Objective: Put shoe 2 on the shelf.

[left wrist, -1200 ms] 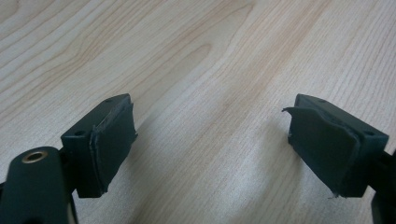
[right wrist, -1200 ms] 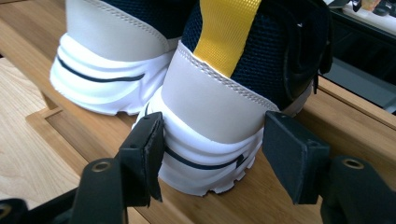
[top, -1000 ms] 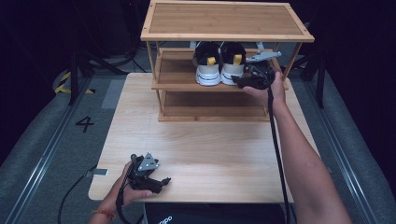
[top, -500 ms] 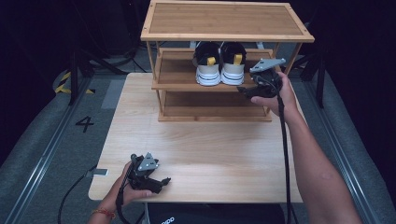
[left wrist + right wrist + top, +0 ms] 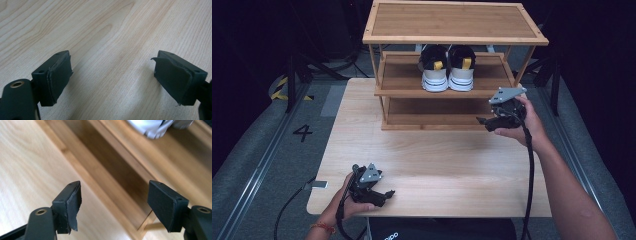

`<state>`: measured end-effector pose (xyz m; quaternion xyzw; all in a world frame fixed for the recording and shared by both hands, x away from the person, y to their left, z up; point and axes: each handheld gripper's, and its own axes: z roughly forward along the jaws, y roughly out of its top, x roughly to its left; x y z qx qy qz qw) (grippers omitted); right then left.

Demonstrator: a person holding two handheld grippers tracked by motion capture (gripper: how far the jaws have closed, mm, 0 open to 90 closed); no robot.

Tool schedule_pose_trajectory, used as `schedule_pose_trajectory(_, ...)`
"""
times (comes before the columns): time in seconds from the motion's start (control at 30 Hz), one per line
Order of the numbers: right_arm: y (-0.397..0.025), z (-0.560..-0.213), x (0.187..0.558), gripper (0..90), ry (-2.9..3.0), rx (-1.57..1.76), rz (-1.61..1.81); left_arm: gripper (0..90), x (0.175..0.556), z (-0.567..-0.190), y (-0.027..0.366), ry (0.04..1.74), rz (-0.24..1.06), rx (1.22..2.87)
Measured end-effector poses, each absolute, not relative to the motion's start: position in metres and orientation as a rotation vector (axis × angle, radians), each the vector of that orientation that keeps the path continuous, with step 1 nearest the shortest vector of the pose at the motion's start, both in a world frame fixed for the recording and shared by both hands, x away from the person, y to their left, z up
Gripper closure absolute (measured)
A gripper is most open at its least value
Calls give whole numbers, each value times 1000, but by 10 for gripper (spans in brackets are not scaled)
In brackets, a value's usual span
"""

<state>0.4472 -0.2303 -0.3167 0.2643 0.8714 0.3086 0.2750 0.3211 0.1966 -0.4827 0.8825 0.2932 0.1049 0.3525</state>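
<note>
Our claws near the shoe rack
Right claw (image 5: pixel 484 121) spread beside the bamboo rack (image 5: pixel 455 25) holding white sneakers (image 5: pixel 447 74); left claw (image 5: pixel 387 194) spread over the table (image 5: pixel 437 165); floor mark "4" (image 5: pixel 302 132).

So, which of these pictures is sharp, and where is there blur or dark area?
High view: table evenly lit, surroundings nearly black. Left gripper view: sharp wood grain, soft shadows beside the left gripper. Right gripper view: the white shoes at the top edge are blurred; the rack is softer than the right gripper.

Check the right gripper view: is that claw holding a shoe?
No, the right claw is open and empty, with the rack between its jaws.
</note>
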Motion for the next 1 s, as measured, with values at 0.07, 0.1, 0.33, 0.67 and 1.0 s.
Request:
schedule_pose_trajectory(0.07, -234, -322, 441, 282, 2353, 700, 815, 148, 321, -483, 197, 760, 272, 2283)
schedule_pose_trajectory(0.1, -234, -322, 441, 282, 2353, 700, 815, 148, 321, -483, 197, 760, 272, 2283)
schedule_pose_trajectory(0.33, -248, -342, 421, 282, 2390, 691, 775, 148, 321, -483, 197, 760, 272, 2283)
schedule_pose_trajectory(0.67, -276, -368, 398, 282, 2409, 719, 709, 148, 321, -483, 196, 762, 273, 2282)
schedule_pose_trajectory(1.0, -304, -397, 378, 281, 2408, 744, 729, 148, 321, -483, 196, 766, 276, 2283)
